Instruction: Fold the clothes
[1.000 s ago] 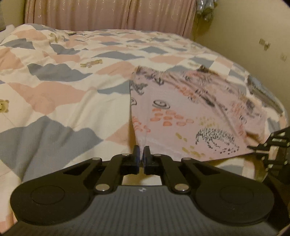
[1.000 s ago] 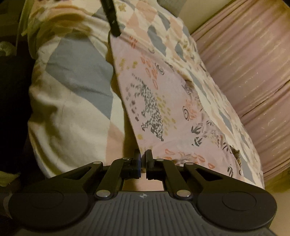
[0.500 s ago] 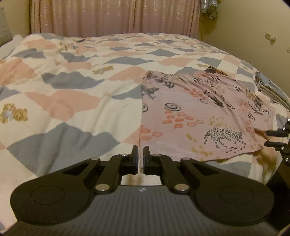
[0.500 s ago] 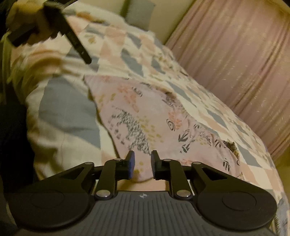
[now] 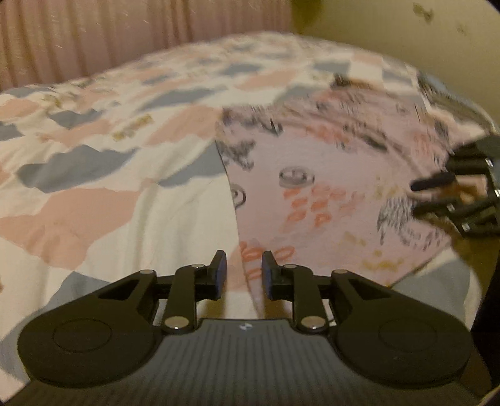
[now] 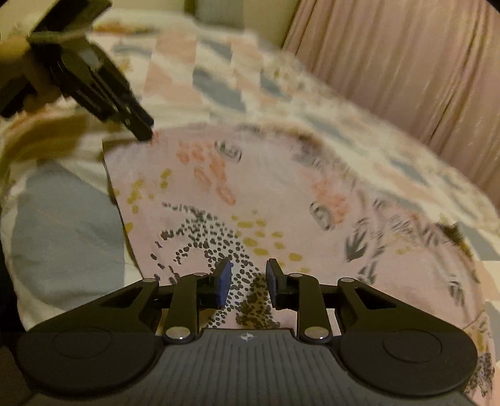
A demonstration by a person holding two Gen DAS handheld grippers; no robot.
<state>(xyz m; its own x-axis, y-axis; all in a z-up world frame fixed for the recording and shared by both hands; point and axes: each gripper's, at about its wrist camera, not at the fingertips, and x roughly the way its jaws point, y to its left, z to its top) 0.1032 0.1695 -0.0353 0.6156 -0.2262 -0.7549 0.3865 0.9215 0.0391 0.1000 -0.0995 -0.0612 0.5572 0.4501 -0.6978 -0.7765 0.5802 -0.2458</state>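
Both my tools are spread with nothing between the fingers: left tool (image 5: 240, 270) at the near-left corner of the pink printed garment (image 5: 328, 193), right tool (image 6: 247, 282) over its near edge, garment flat on the bed (image 5: 103, 193). Risk: I may pinch the quilt along with the thin fabric, or catch one layer only, so the fold comes out skewed.

1. A bed spread with a cream quilt patched in pink and grey-blue shapes (image 5: 103, 175) fills most of both views.
2. Pink pleated curtains (image 6: 406, 62) hang behind the bed.
3. A plain yellowish wall (image 5: 390, 28) meets the curtains at the corner.
4. The light is dim and warm.
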